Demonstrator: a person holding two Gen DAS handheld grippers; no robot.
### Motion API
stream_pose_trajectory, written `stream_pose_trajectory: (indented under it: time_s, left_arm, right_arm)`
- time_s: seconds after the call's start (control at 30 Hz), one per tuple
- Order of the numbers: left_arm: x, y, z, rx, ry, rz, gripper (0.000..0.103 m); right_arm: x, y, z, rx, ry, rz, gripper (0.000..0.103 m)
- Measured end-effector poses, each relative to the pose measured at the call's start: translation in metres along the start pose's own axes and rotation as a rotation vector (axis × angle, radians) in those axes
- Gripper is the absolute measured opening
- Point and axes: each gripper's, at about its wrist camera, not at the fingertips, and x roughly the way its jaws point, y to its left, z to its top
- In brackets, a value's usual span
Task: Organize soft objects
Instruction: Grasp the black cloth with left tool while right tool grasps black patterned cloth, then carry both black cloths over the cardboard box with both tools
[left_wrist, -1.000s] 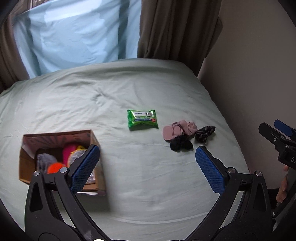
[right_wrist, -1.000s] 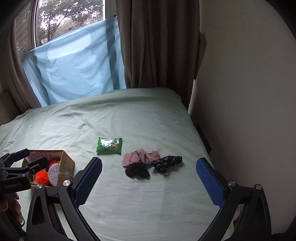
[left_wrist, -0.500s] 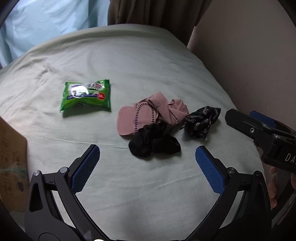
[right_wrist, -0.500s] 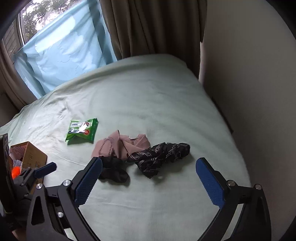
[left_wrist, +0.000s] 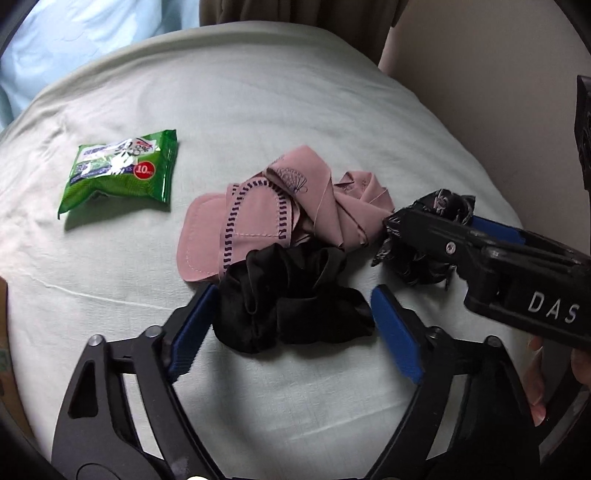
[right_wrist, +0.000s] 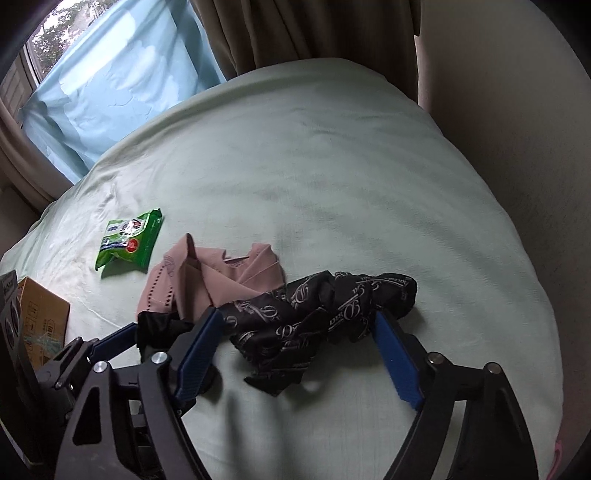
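Pick-up step in hand, judging by both tools low over the small heap of soft things at the right of the bed (left_wrist: 258, 92), with the cardboard box (right_wrist: 40, 317) off at the near left as the likely destination.

Left tool (left_wrist: 293, 295): partly open, just been closing in from wide. Astride the black scrunchie (left_wrist: 291, 306), which lies on the sheet at the near edge of the heap, overlapping the pink cloth (left_wrist: 258, 218) behind it. Left pad touching or just beside the scrunchie's left folds, right pad just beside its right end. No squeeze visible yet, so not a grip.

Right tool (right_wrist: 299, 317): likewise partly open, just been closing in. Straddling the patterned black scarf (right_wrist: 321, 314), crumpled at the right of the heap and touching the pink cloth. Pads close against the fabric on both sides, perhaps brushing it, but without bunching it.

Next, probably: finish closing each tool until the fabric bunches firmly between the pads, then lift straight up and carry to the box. Needs care to gather only the intended piece and not drag the pink cloth along, and to keep the two tools, very near each other, from knocking.

Green wipes pack (left_wrist: 118, 170) lying apart at the far left, untouched.
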Motion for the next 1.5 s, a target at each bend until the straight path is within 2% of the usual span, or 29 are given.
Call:
stream_pose_trajectory:
  time_s: [0.03,0.13,0.2,0.3,0.37,0.5,0.57,0.8,1.03,1.27,1.5]
  left_arm:
    - [0.002,-0.001,-0.001,0.005,-0.005,0.008,0.075]
    - [0.006,-0.003,-0.004,0.027,-0.018,0.036,0.064]
    - [0.007,-0.002,-0.007,0.030,-0.022,0.052,0.050]
    - [0.005,0.004,-0.006,0.011,-0.024,0.062,0.038]
    - [0.004,0.007,-0.006,-0.001,-0.024,0.062,0.034]
    - [-0.003,0.007,-0.007,0.004,-0.026,0.065,0.029]
    - [-0.008,0.007,-0.008,0.002,-0.030,0.061,0.025]
    - [-0.032,0.010,-0.005,-0.002,-0.049,0.047,0.025]
    - [-0.072,0.012,0.015,-0.008,-0.076,0.031,0.025]
    - [-0.154,0.025,0.049,-0.018,-0.119,0.005,0.025]
    - [-0.250,0.055,0.074,-0.026,-0.175,0.003,0.025]
  right_arm:
    - [0.002,-0.001,-0.001,0.001,-0.006,0.000,0.078]
    - [0.006,-0.001,-0.002,-0.017,-0.012,-0.019,0.075]
    - [0.011,-0.001,-0.004,-0.013,-0.008,-0.024,0.072]
    - [0.017,-0.001,-0.009,-0.009,-0.012,-0.036,0.068]
    - [0.016,0.001,-0.010,-0.017,-0.021,-0.045,0.062]
    - [0.016,0.003,-0.011,-0.009,-0.037,-0.035,0.041]
    - [0.014,0.004,-0.011,-0.014,-0.043,-0.026,0.036]
    - [-0.002,0.006,-0.009,0.005,-0.069,-0.030,0.032]
    - [-0.043,0.010,0.002,0.025,-0.110,-0.052,0.032]
    - [-0.115,0.041,0.025,0.010,-0.156,-0.068,0.032]
    - [-0.195,0.106,0.050,-0.043,-0.206,-0.075,0.032]
